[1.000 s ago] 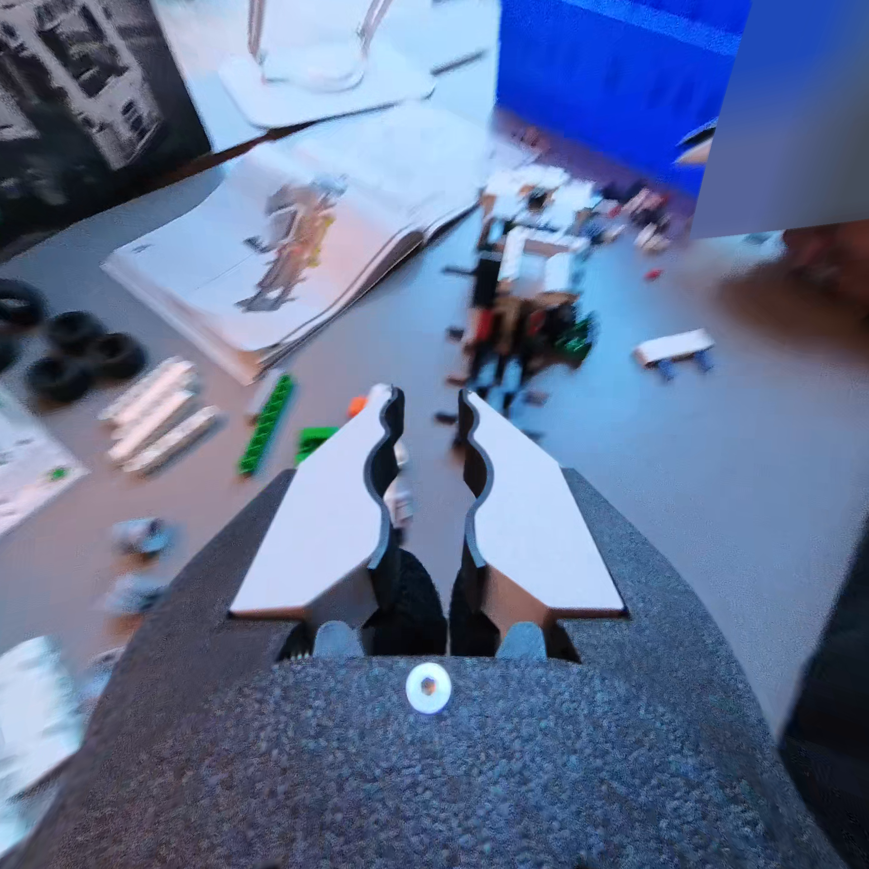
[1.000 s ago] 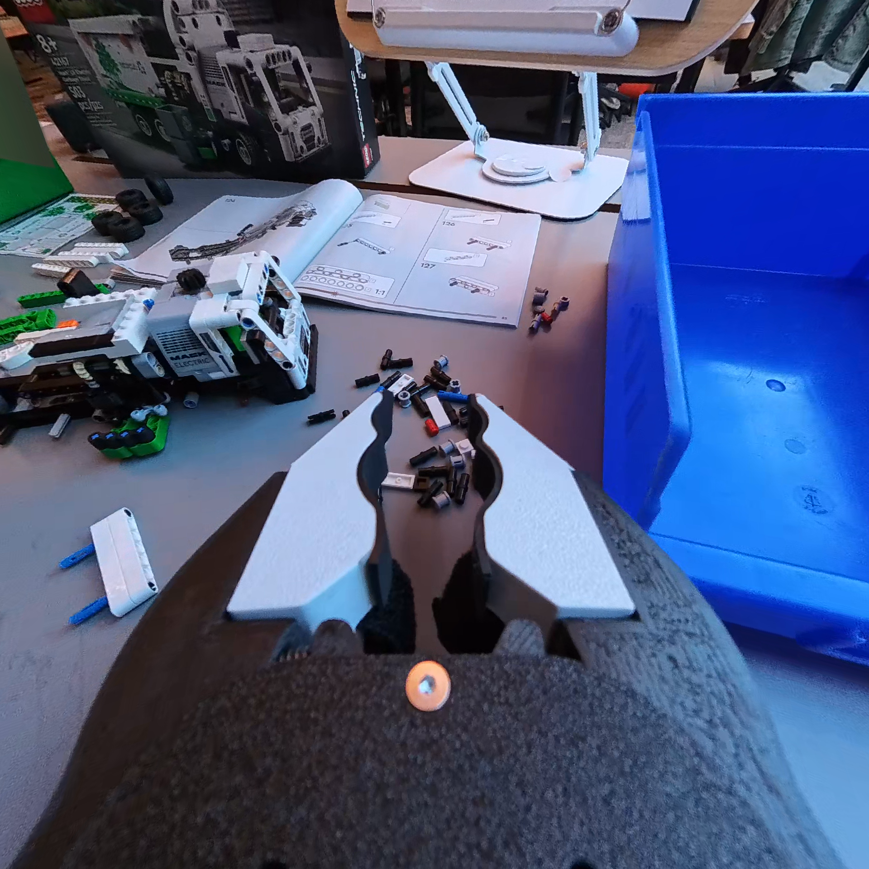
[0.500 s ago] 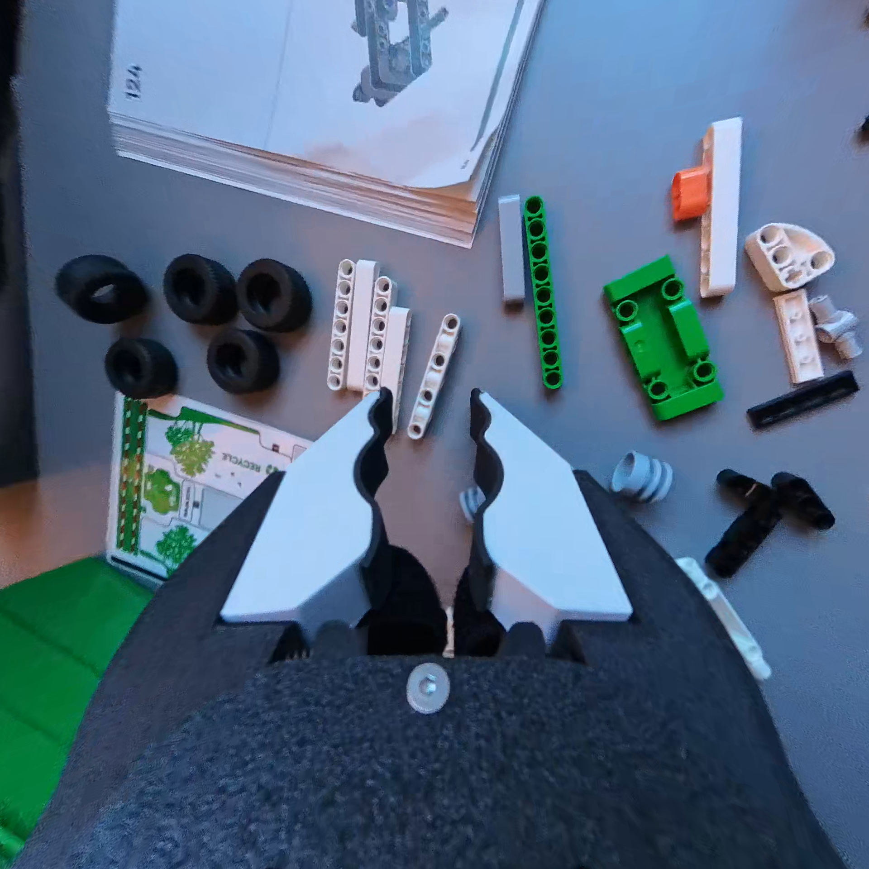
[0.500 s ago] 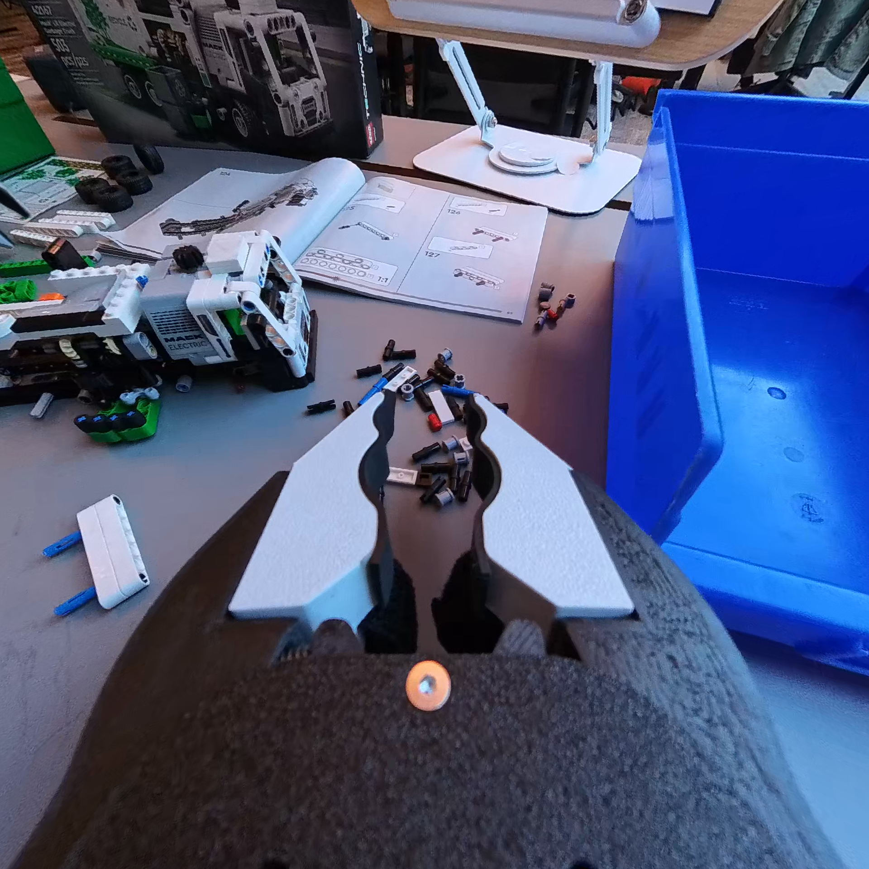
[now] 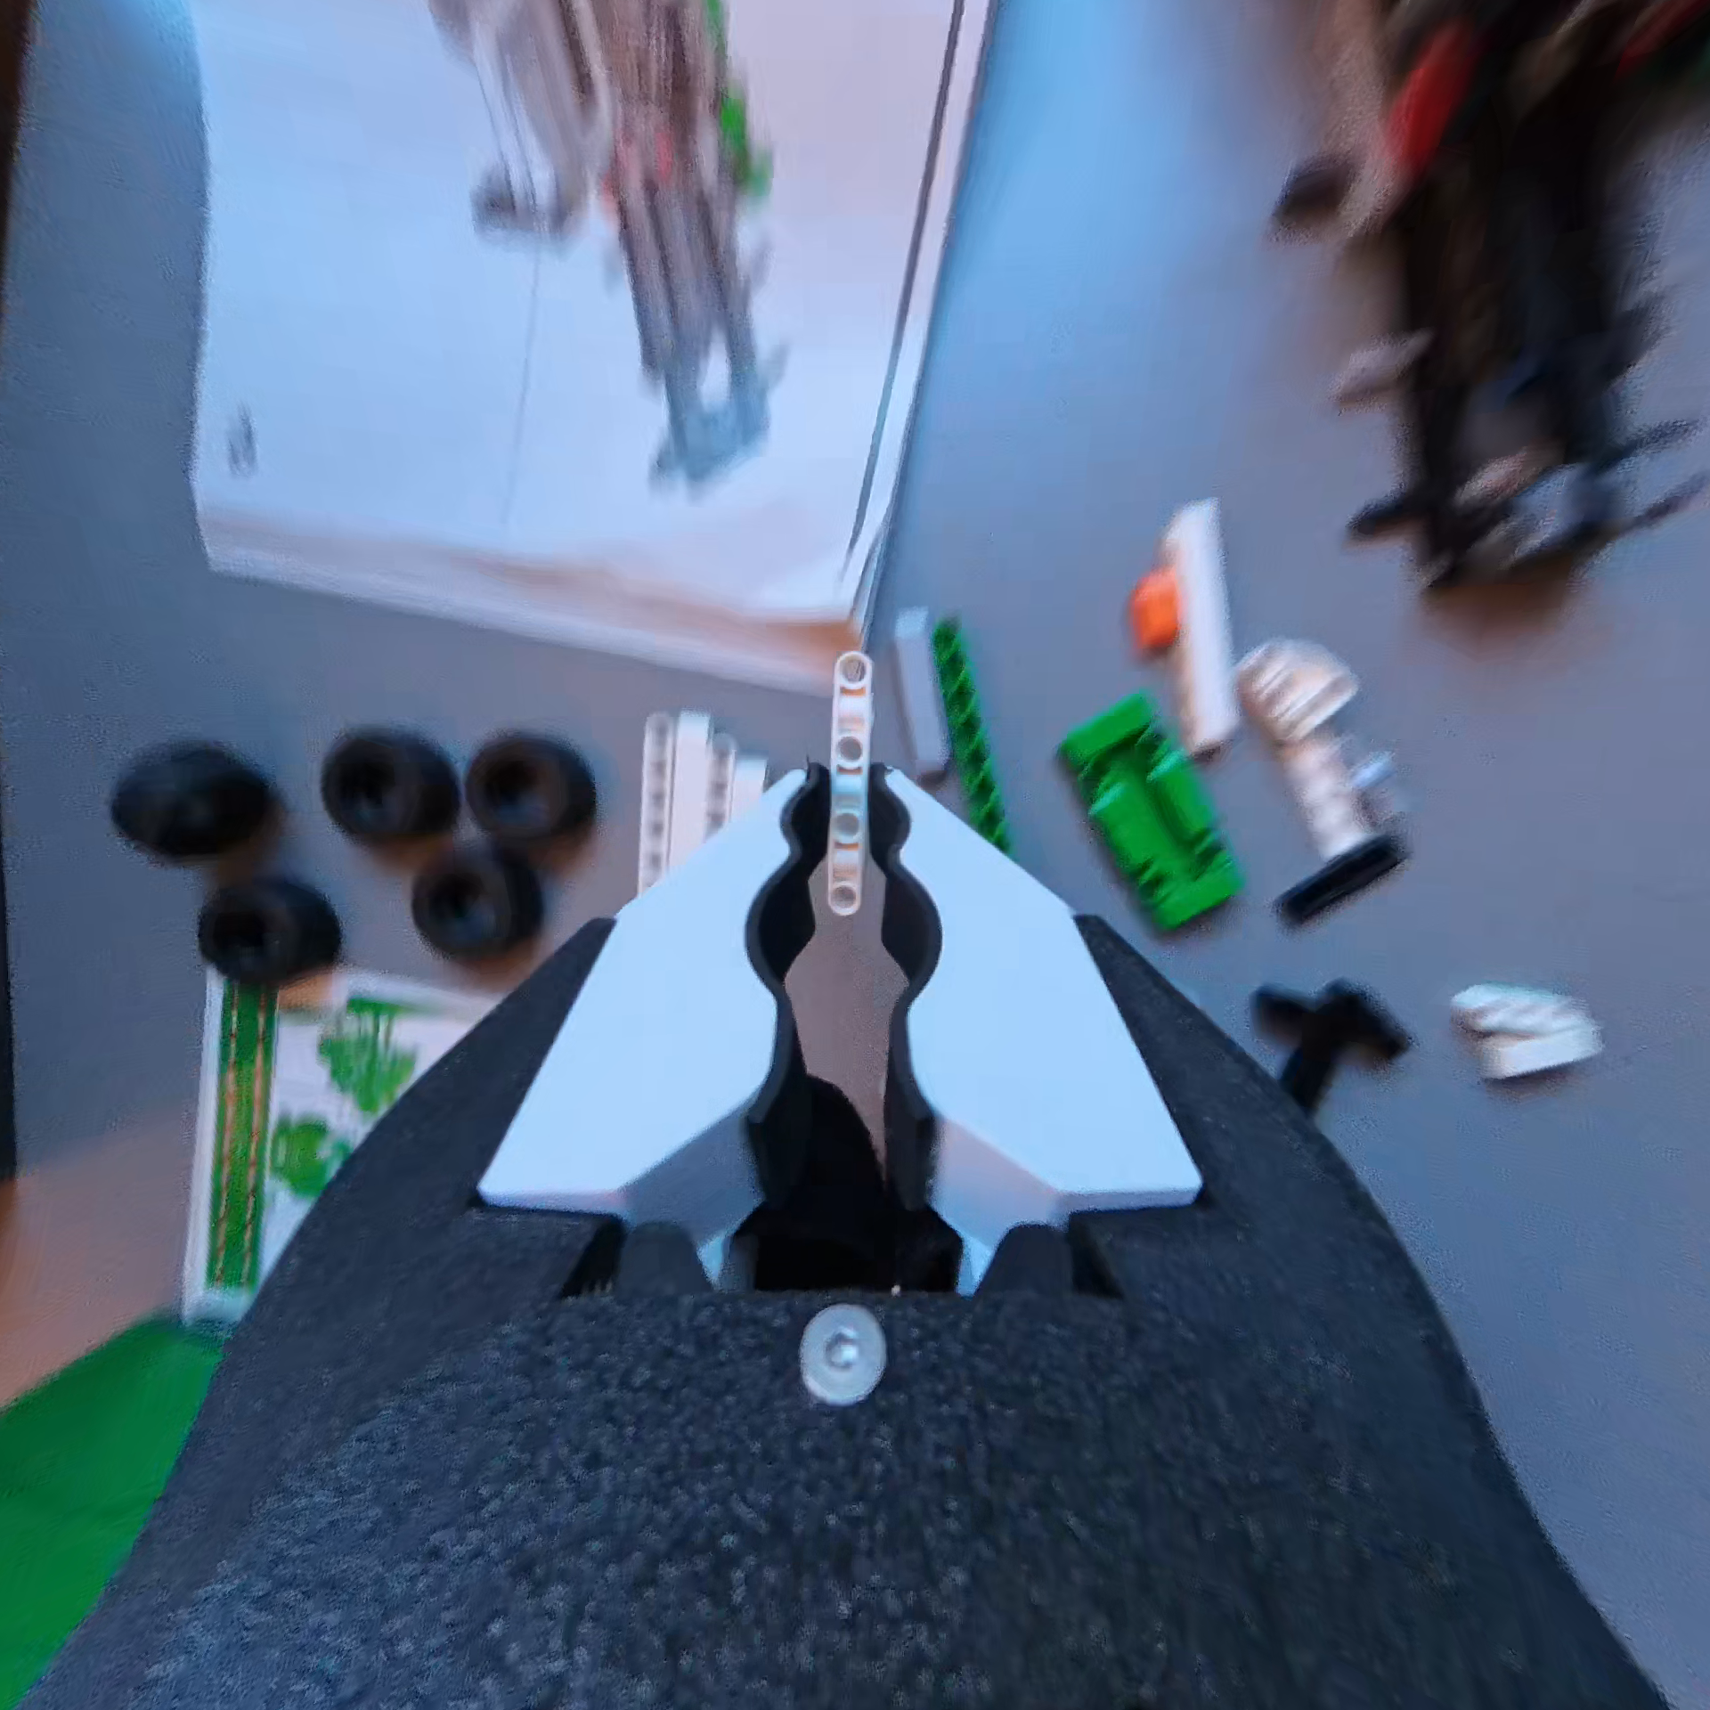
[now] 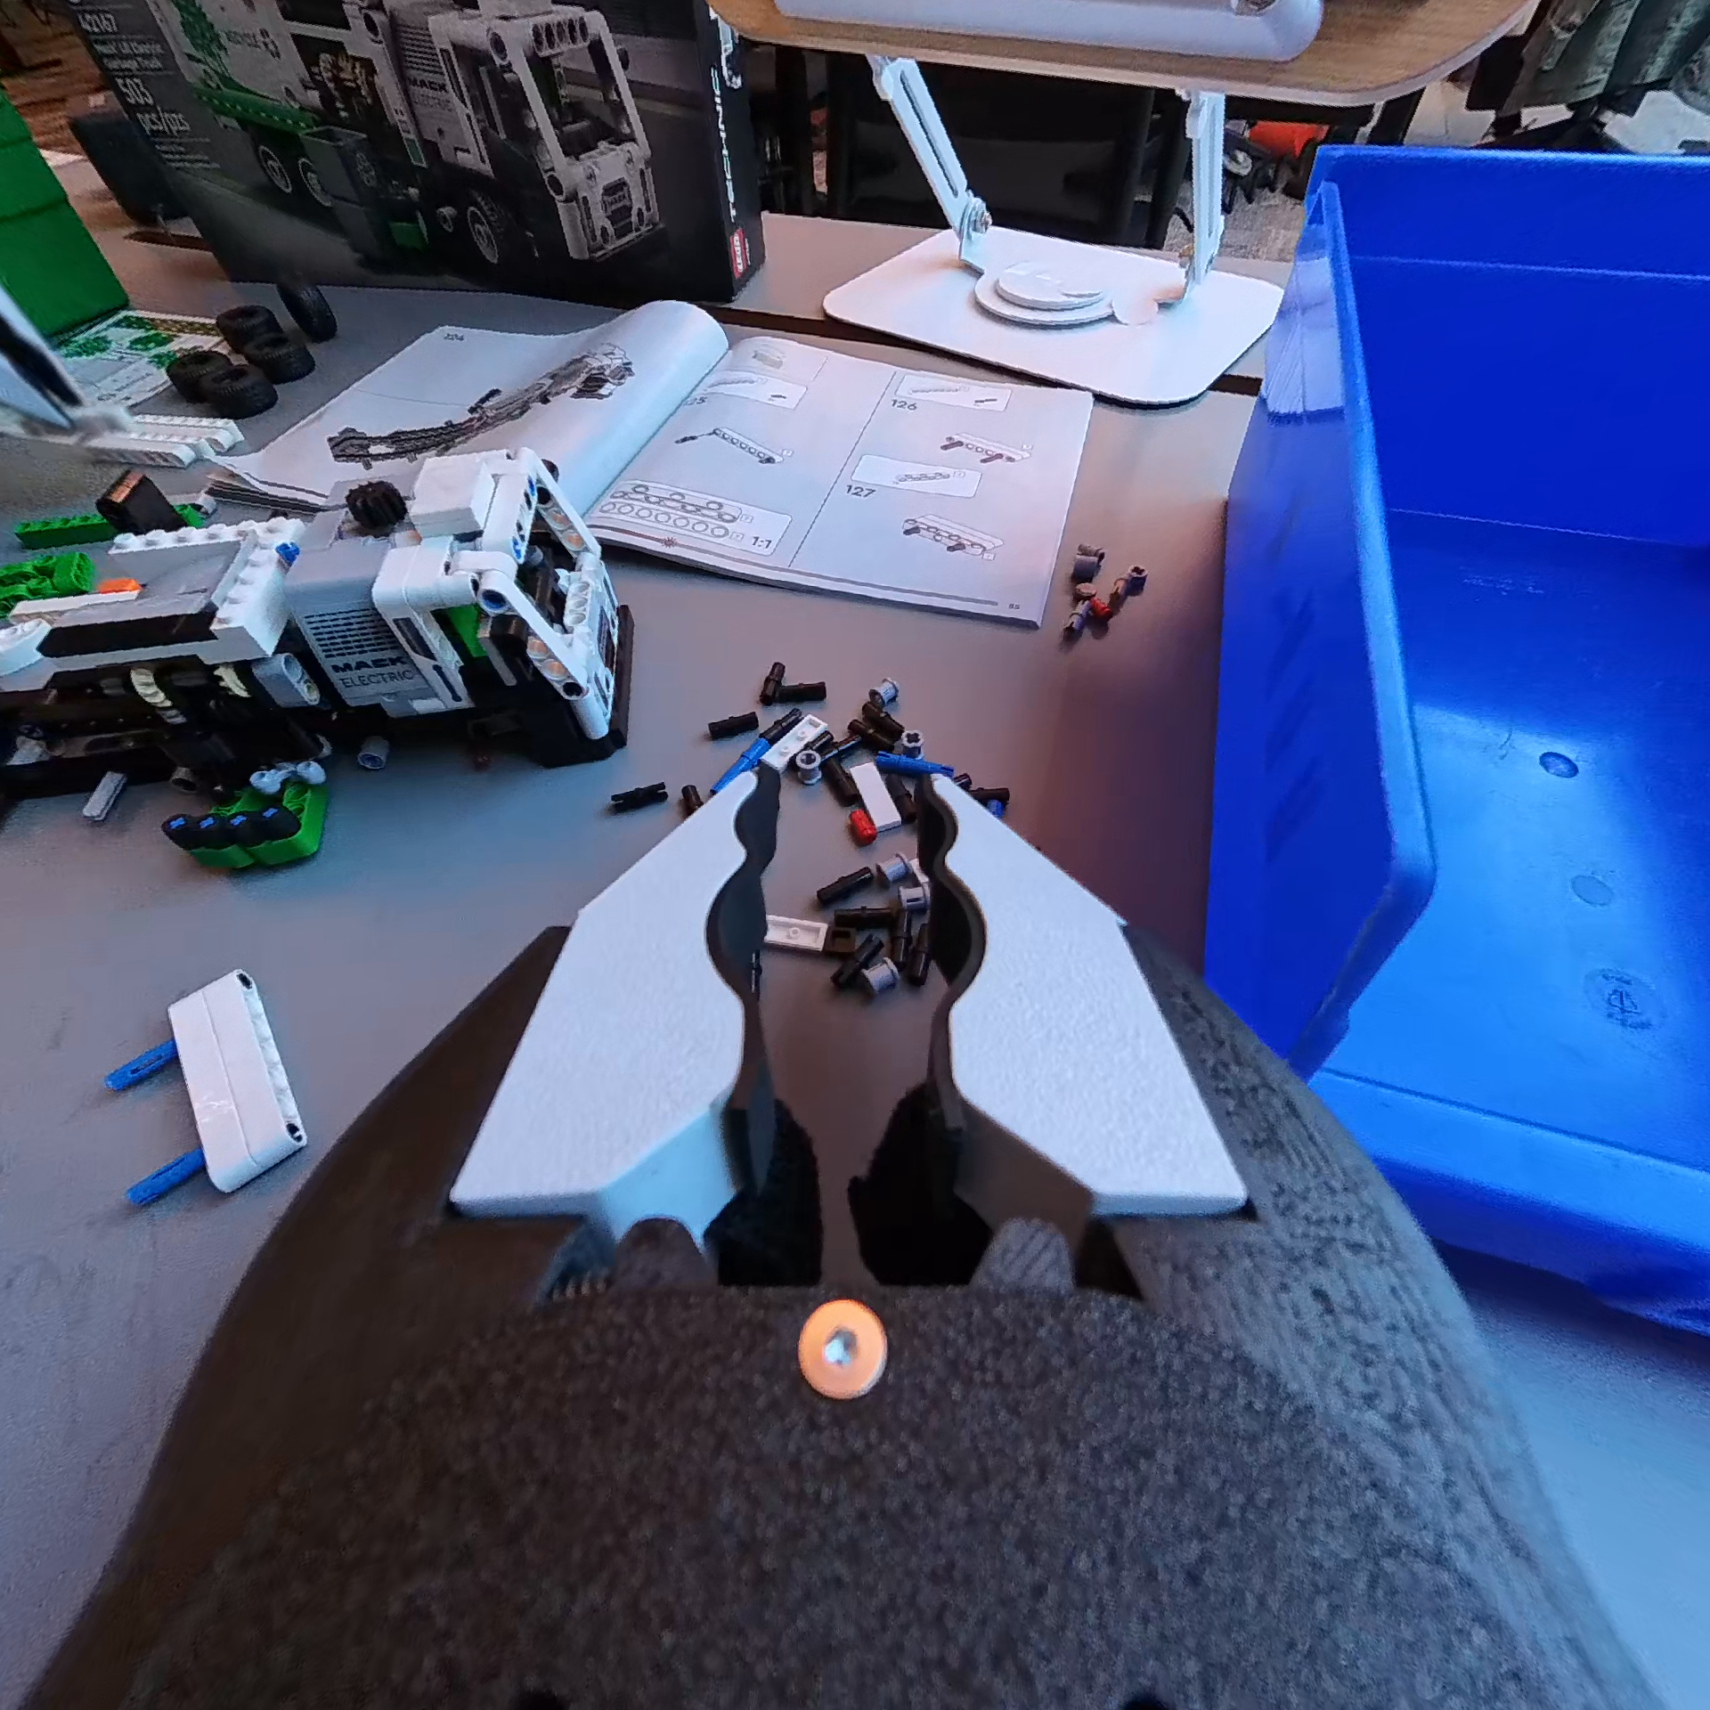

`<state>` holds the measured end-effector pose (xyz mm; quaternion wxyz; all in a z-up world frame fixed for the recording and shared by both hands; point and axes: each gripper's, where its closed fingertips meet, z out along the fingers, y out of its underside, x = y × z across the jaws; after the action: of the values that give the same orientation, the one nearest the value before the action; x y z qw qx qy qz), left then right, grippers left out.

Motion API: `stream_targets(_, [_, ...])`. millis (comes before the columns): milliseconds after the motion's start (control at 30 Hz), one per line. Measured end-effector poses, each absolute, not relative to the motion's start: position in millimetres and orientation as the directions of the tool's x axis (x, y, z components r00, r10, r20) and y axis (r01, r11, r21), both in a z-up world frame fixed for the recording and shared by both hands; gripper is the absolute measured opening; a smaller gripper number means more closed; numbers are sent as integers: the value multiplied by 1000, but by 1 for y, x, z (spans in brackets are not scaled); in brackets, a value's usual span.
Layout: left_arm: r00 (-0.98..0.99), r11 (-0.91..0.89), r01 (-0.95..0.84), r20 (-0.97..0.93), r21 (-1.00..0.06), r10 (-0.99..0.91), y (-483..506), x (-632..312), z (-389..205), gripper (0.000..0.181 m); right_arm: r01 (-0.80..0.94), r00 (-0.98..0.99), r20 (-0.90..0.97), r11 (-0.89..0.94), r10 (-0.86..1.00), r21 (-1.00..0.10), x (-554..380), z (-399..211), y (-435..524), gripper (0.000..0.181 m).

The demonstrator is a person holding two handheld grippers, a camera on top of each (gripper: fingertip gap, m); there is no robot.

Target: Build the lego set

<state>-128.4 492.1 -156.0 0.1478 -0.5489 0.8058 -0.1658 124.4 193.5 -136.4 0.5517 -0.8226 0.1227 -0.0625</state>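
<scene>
White beam now between fingers

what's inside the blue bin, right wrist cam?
Blue bin: the visible floor and walls are bare, nothing on them. Its near-right corner runs out of frame, so that part can't be checked.

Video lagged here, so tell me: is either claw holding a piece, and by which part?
The left claw grips a thin white beam around its middle, both ends free. The right claw is open and empty.

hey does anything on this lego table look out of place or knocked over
Nothing looks damaged or spilled. The loose pins lie scattered beside the half-built truck, normal for mid-build. The left gripper holds a thin white beam; the right gripper is open, empty.
</scene>
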Motion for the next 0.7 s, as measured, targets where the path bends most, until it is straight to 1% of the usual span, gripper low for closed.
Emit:
stream_targets(67, [-370, 277, -796, 71, -538, -926, 463, -92, -121, 7, -129, 963, -29, -363, -268, -923, 124, -137, 194, 29])
stream_targets(100, [-376, 228, -790, 157, -569, -913, 447, -72, -105, 7, -125, 963, -25, -364, -267, -923, 123, -136, 194, 29])
stream_targets(133, [-382, 188, -794, 235, -578, -894, 432, -51, -93, 7, -121, 964, -21, -365, -266, -923, 123, -136, 194, 29])
stream_targets(167, [-391, 171, -806, 295, -566, -872, 419, -32, -88, 7, -116, 964, -17, -366, -264, -923, 122, -136, 194, 29])
stream_targets(200, [-403, 183, -829, 338, -528, -850, 409, -16, -90, 7, -112, 965, -14, -367, -262, -924, 122, -136, 194, 29])
stream_targets(300, [-426, 303, -889, 376, -344, -823, 400, 23, -124, 7, -98, 966, -3, -356, -259, -929, 121, -134, 193, 28])
stream_targets(367, [-404, 325, -913, 424, -248, -810, 396, 46, -142, 7, -95, 965, 0, -349, -263, -932, 121, -133, 193, 28])
stream_targets(467, [-384, 332, -923, 467, -193, -797, 388, 77, -153, 7, -94, 965, 1, -349, -263, -932, 121, -133, 193, 28])
stream_targets(533, [-404, 364, -915, 415, -177, -815, 392, 93, -158, 7, -86, 965, 7, -345, -261, -935, 120, -132, 192, 27])
stream_targets(700, [-400, 391, -914, 412, -110, -818, 389, 100, -167, 6, -80, 967, 12, -353, -253, -932, 118, -133, 192, 27])
